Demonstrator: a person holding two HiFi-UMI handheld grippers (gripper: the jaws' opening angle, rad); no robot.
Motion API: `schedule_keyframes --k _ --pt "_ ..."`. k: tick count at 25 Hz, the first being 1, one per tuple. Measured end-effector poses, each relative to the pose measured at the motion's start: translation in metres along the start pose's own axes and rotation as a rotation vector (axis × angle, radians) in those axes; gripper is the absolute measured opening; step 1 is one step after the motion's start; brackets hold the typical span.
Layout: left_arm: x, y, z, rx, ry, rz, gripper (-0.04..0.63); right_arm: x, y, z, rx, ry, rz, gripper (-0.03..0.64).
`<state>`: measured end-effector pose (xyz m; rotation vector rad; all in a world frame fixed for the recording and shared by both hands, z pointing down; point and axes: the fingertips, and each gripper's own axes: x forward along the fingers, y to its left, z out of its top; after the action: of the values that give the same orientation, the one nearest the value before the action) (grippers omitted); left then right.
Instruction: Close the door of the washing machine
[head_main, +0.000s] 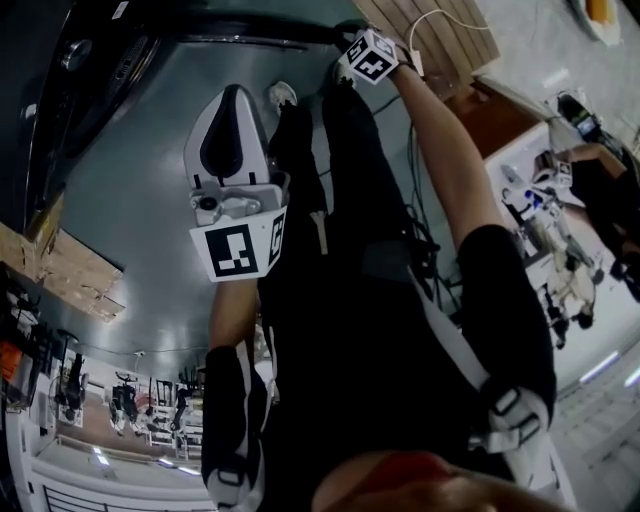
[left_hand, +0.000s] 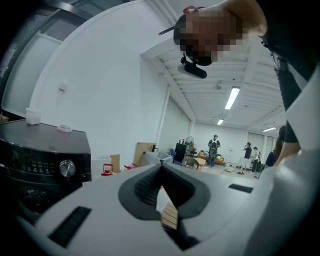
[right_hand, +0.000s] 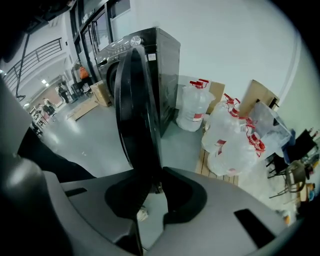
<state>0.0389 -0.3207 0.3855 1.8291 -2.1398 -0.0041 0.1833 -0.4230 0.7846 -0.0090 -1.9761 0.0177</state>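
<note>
The black washing machine (right_hand: 150, 50) stands by the white wall with its round dark door (right_hand: 135, 110) swung out and seen edge-on. My right gripper (right_hand: 156, 175) is shut on the door's rim, one pad on each side. In the head view only its marker cube (head_main: 372, 55) shows, at the end of an outstretched arm by the door's dark edge (head_main: 260, 35). My left gripper (head_main: 236, 92) hangs lower over the grey floor, shut with nothing in it. In the left gripper view its tips (left_hand: 161, 166) meet, and the washing machine (left_hand: 45, 155) lies to the left.
Large water jugs (right_hand: 192, 107) and bagged bottles (right_hand: 235, 140) sit on a wooden pallet (right_hand: 207, 165) right of the machine, with cardboard (right_hand: 260, 97) against the wall. Flattened boxes (head_main: 70, 270) lie on the floor at left. People (left_hand: 214, 147) stand far off.
</note>
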Motion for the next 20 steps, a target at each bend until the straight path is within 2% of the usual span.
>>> schedule_keyframes --k 9,13,20 --pt "-0.055 -0.017 -0.022 -0.011 -0.027 0.031 0.005 -0.007 0.058 -0.009 0.009 -0.020 -0.019 0.058" --pt "-0.089 -0.024 -0.035 -0.005 -0.049 0.093 0.005 0.000 0.081 -0.014 0.025 -0.061 -0.010 0.057" --pt "-0.152 -0.024 -0.069 -0.062 -0.073 0.209 0.005 -0.001 0.107 -0.009 0.079 -0.082 -0.058 0.057"
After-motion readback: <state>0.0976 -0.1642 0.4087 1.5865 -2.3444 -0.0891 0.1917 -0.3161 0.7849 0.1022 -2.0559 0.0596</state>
